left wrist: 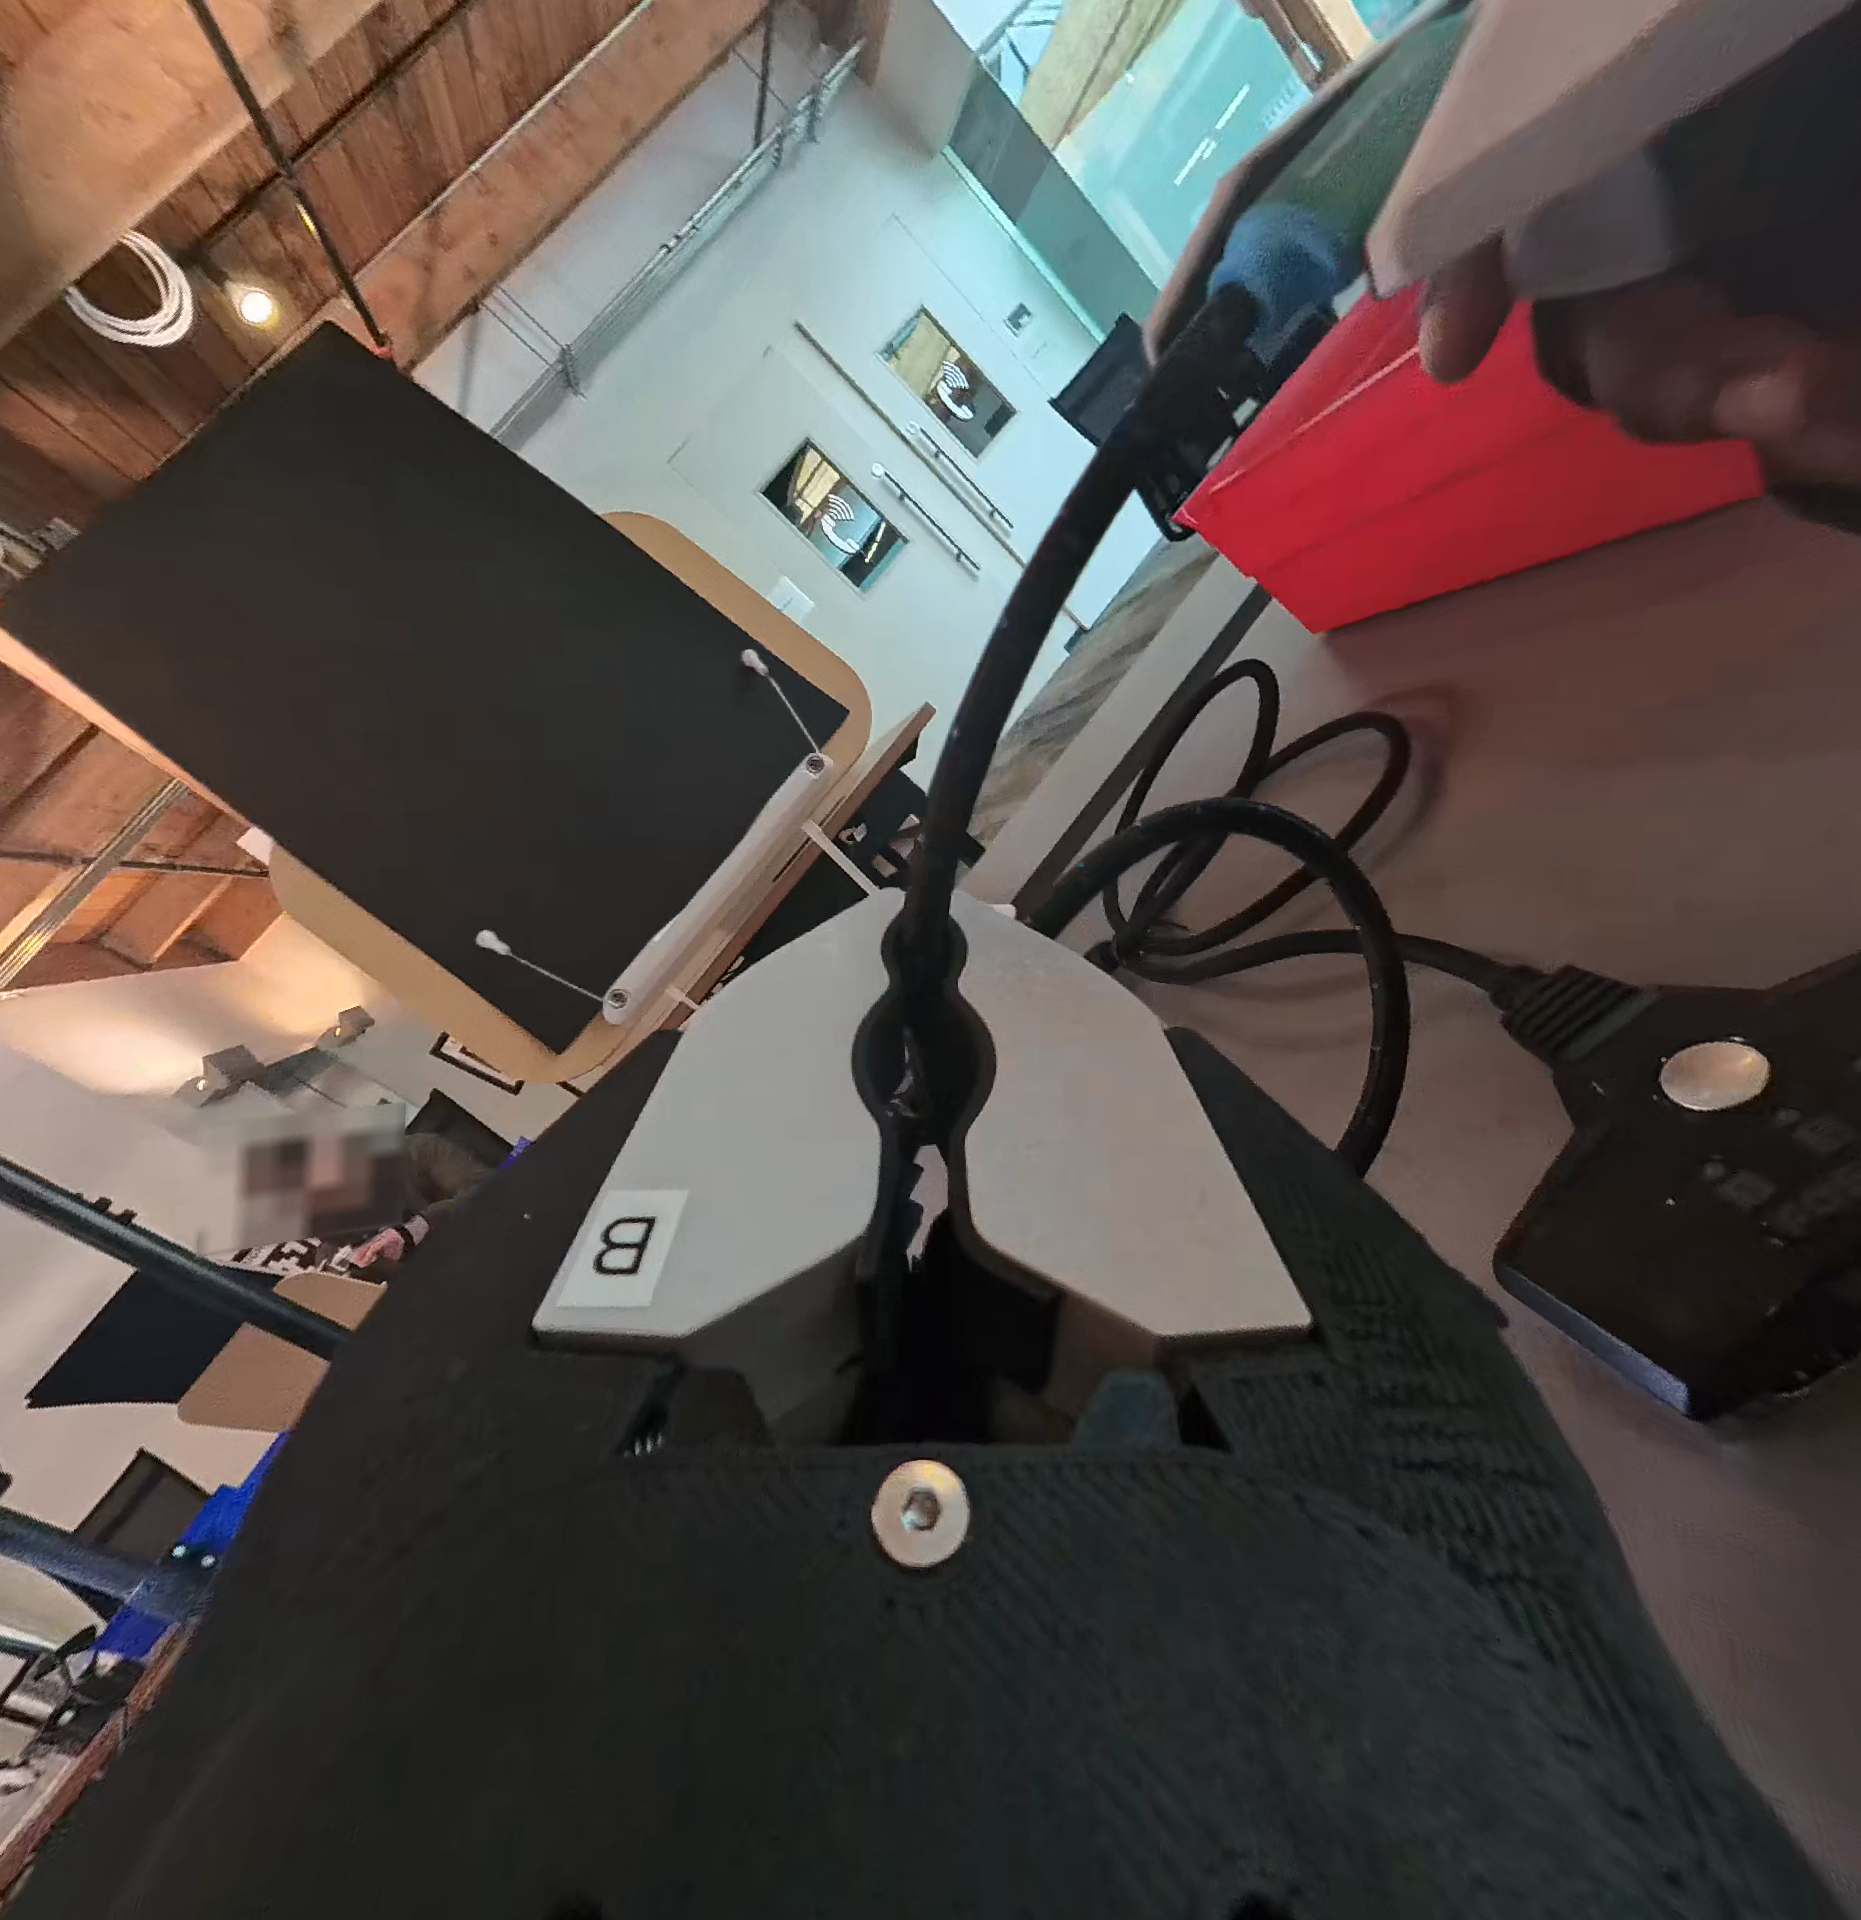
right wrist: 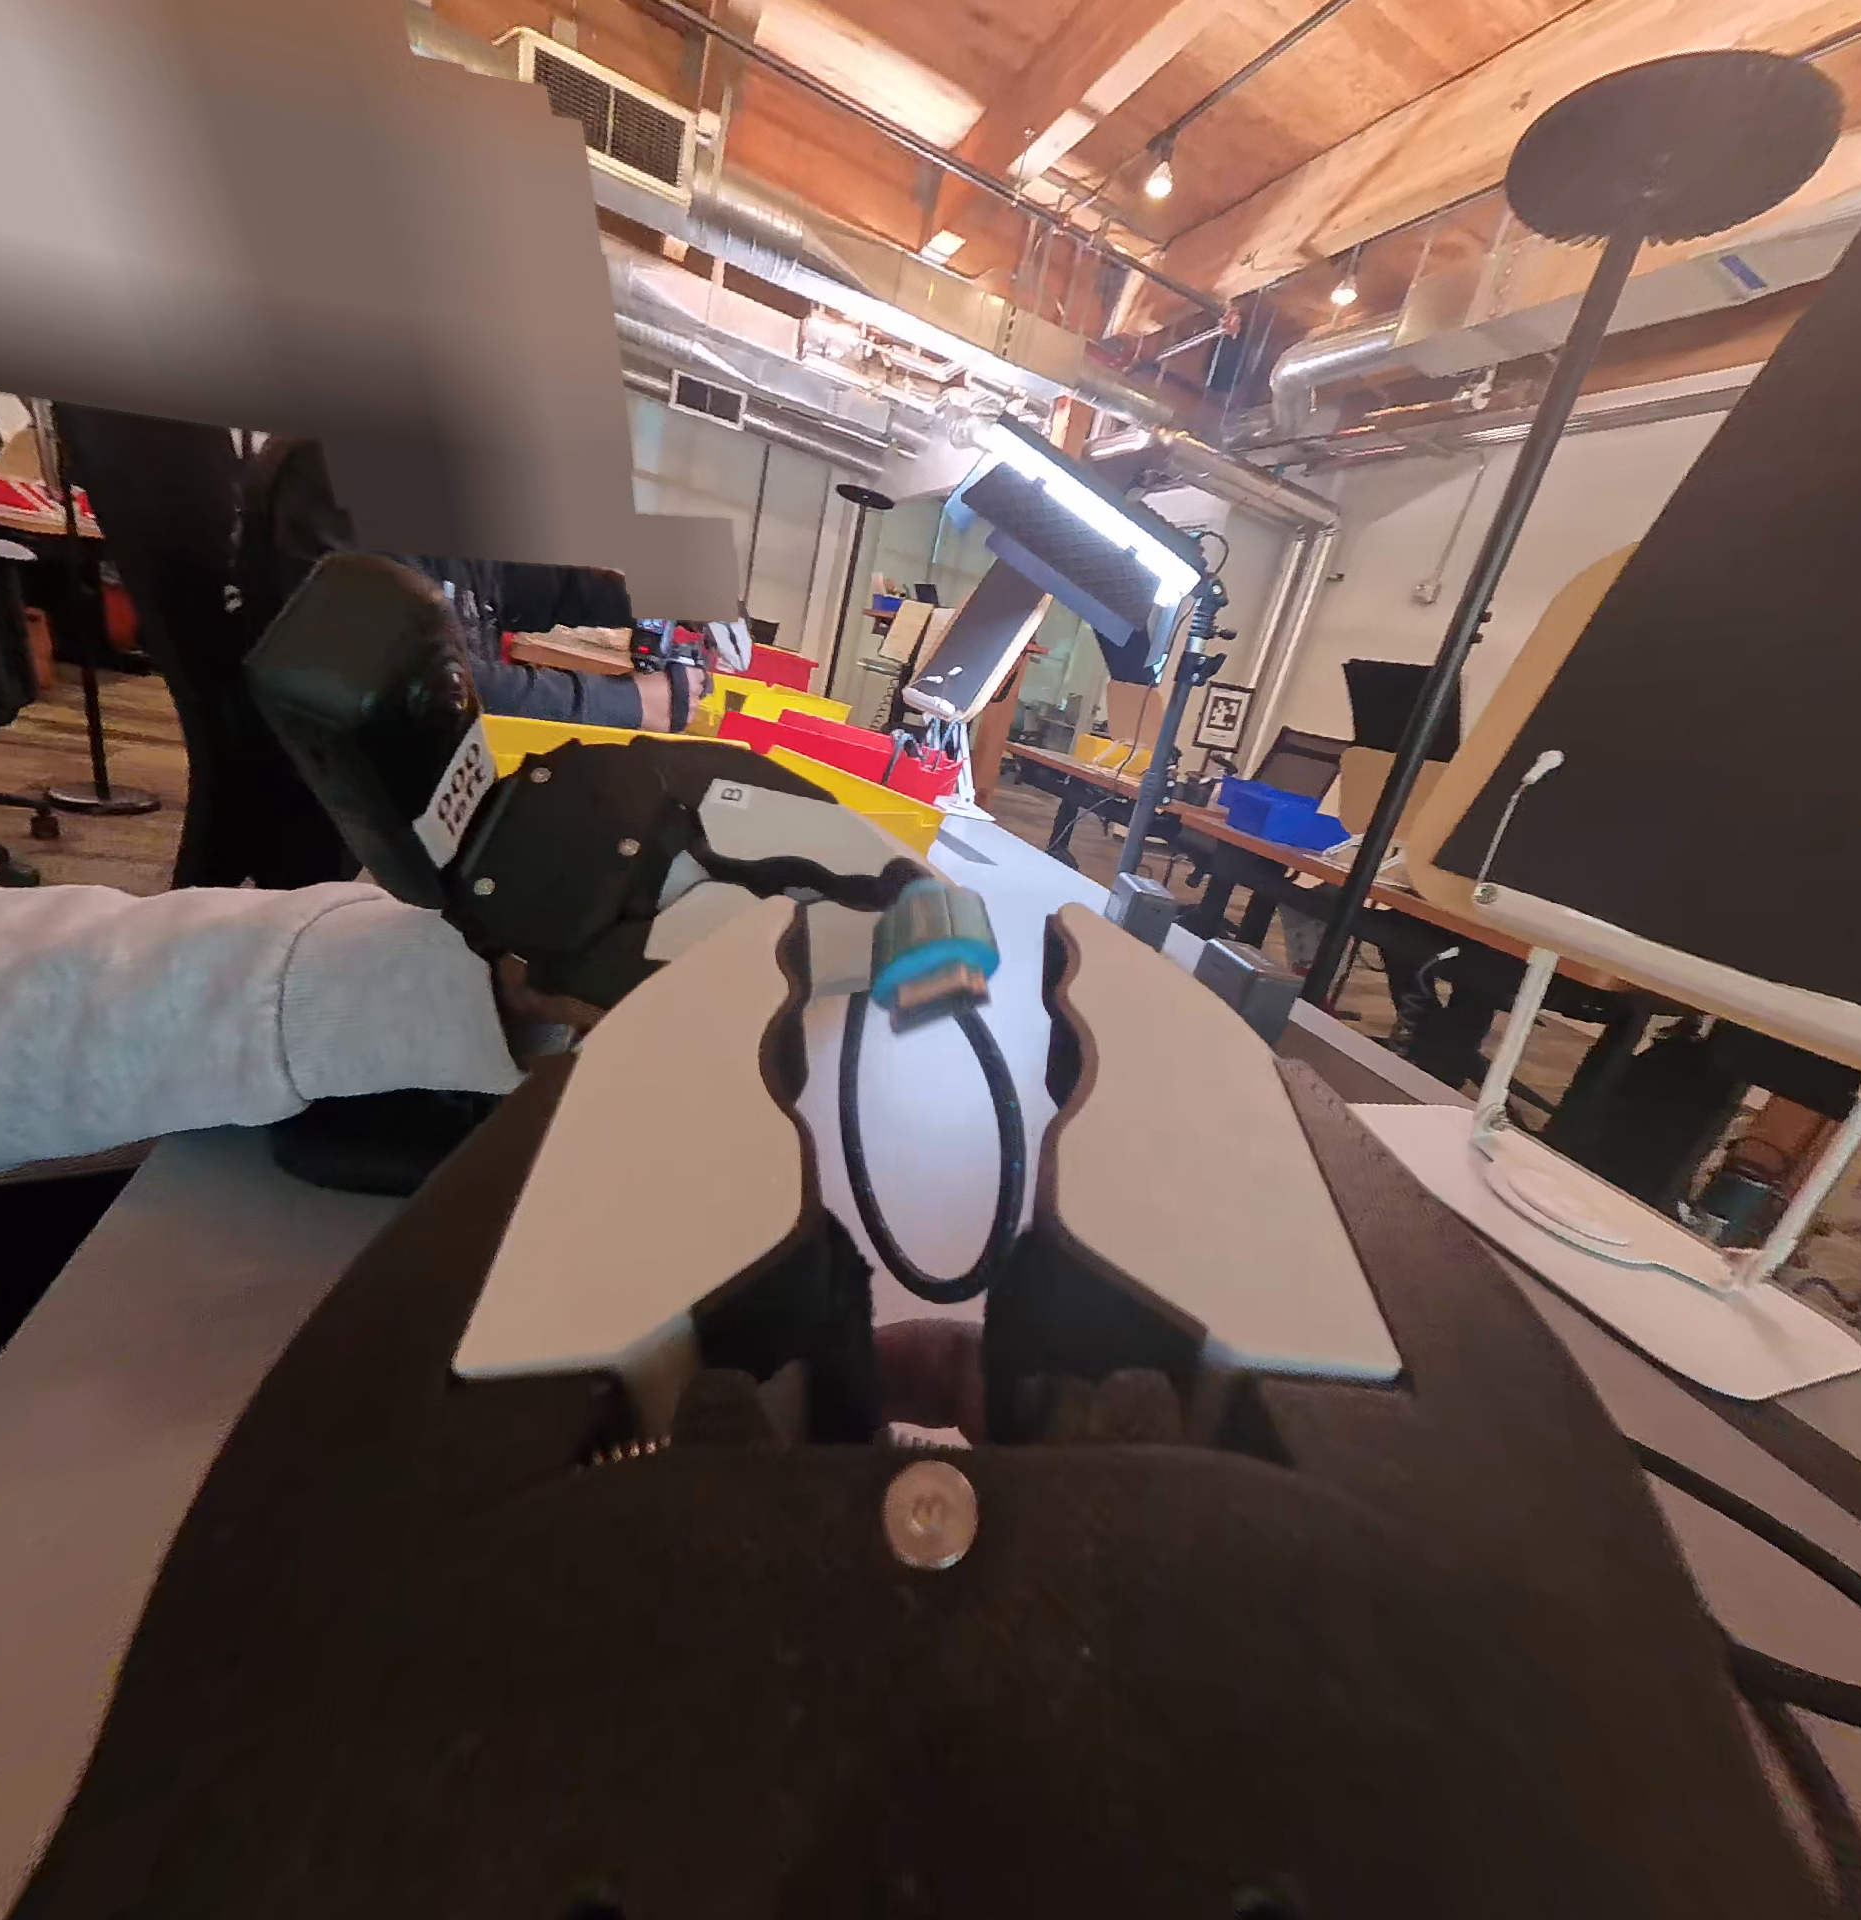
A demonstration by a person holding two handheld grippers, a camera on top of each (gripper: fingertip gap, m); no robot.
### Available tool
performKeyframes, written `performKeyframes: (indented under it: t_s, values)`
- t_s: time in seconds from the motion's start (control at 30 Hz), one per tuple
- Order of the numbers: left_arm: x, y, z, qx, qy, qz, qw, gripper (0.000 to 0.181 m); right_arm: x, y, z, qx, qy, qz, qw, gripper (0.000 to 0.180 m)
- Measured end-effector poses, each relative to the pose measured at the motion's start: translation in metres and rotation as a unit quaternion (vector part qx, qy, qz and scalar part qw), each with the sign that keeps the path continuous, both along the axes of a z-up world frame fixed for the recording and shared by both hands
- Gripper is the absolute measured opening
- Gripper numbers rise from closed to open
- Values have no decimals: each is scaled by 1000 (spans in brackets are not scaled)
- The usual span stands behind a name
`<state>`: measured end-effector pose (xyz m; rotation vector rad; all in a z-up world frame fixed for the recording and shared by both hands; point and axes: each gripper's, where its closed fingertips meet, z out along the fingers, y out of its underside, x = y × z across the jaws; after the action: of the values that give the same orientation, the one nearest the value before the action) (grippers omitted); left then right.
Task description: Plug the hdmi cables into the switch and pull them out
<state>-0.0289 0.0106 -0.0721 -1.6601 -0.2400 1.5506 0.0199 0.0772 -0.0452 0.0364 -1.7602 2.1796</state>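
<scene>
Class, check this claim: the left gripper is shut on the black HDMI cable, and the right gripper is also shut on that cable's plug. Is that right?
Not quite. The left gripper is shut on the black HDMI cable, but the right gripper is open: in the right wrist view its fingers stand apart, with the blue-collared plug between them, not clamped.

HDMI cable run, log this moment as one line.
left gripper: shut on HDMI cable | right gripper: open, plug in front of it | switch: on table, that plug out
</scene>
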Motion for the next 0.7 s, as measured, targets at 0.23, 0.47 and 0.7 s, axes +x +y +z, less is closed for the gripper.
performKeyframes:
  t_s: [0.23, 0.47, 0.7]
  values:
    - [2, 4, -5, -10, -11, -18, 1000, 1, 3, -2, -4, 29, 46, -20, 998, 21]
    - [-1, -1, -5, -7, -24, -19, 1000, 2, 0, -5, -11, 71, 50, -34, 996, 21]
    - [-7, -17, -8, 24, -62, -28, 997, 3, -1, -3, -11, 77, 48, -34, 995, 21]
